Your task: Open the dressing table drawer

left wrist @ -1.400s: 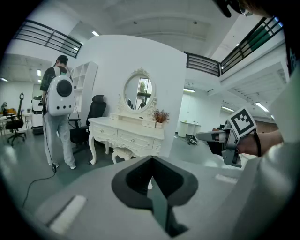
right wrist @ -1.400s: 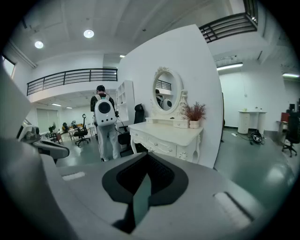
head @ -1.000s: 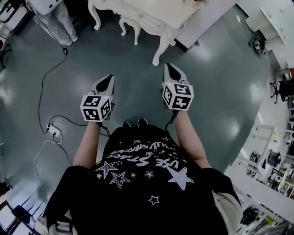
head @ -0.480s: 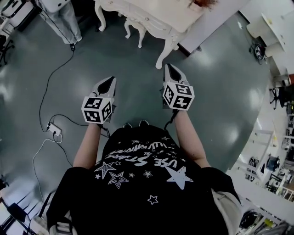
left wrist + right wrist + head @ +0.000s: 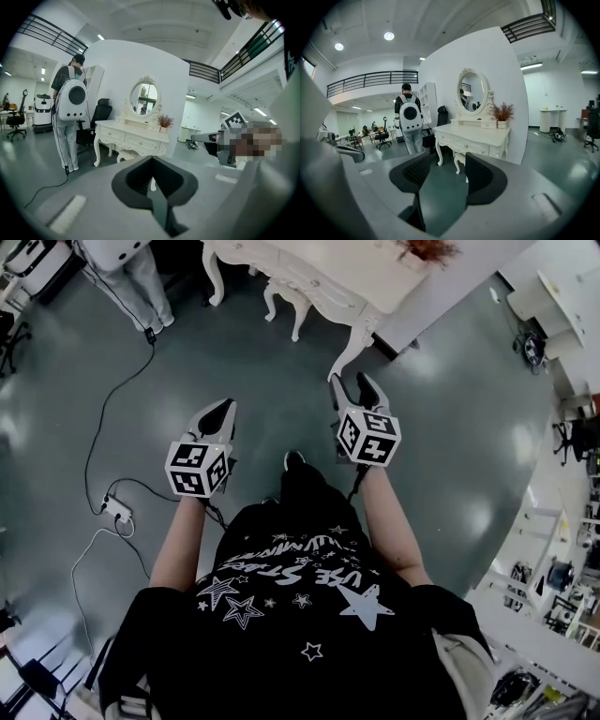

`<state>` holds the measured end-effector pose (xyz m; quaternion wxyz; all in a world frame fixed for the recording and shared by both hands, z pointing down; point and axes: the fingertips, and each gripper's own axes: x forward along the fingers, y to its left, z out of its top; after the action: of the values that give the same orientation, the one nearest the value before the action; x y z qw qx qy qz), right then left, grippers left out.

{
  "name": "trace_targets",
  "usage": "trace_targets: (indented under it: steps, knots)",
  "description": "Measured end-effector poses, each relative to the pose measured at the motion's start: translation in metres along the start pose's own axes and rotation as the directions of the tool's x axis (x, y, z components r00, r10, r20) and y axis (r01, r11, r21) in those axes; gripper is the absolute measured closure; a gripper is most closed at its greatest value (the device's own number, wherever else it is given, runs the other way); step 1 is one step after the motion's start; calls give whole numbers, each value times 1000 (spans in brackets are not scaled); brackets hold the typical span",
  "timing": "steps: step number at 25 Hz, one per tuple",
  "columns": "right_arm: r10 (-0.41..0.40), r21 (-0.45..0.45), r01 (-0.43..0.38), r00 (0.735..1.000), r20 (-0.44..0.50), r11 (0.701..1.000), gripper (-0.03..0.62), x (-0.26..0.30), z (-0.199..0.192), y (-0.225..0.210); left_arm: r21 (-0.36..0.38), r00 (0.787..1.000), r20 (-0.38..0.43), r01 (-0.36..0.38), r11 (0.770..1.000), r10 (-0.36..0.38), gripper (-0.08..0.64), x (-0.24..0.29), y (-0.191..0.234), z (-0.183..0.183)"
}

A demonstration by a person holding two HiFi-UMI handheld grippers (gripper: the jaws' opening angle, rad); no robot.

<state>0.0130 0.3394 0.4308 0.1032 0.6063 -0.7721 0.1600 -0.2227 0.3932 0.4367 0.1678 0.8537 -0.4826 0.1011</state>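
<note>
Here, the bench [image 5: 323,277] is standing at the top of the frame, its drawer [image 5: 480,150] shut.
The left gripper [image 5: 223,411] is hovering over the floor [image 5: 281,381] with jaws together. The right gripper [image 5: 352,385] has just been opening its jaws, which are gaping wide around nothing. Both are well apart from the drawer.

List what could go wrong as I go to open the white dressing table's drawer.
The right gripper, its jaws just opening with nothing between them, may slip off a small round drawer knob on the white carved dressing table.
The person wearing a white backpack stands beside it and could step into the path.
The white power strip lying nearby might trip feet.
</note>
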Motion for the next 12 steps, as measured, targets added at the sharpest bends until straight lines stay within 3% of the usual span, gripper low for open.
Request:
trace_targets:
  steps: [6, 12]
  knots:
    - [-10, 28, 10, 1000, -3, 1000, 330, 40, 7, -14, 5, 1000, -24, -7, 1000, 8, 560, 34, 23, 11]
    - [-8, 63, 9, 1000, -27, 998, 330, 118, 21, -41, -4, 999, -28, -31, 999, 31, 560, 98, 57, 37]
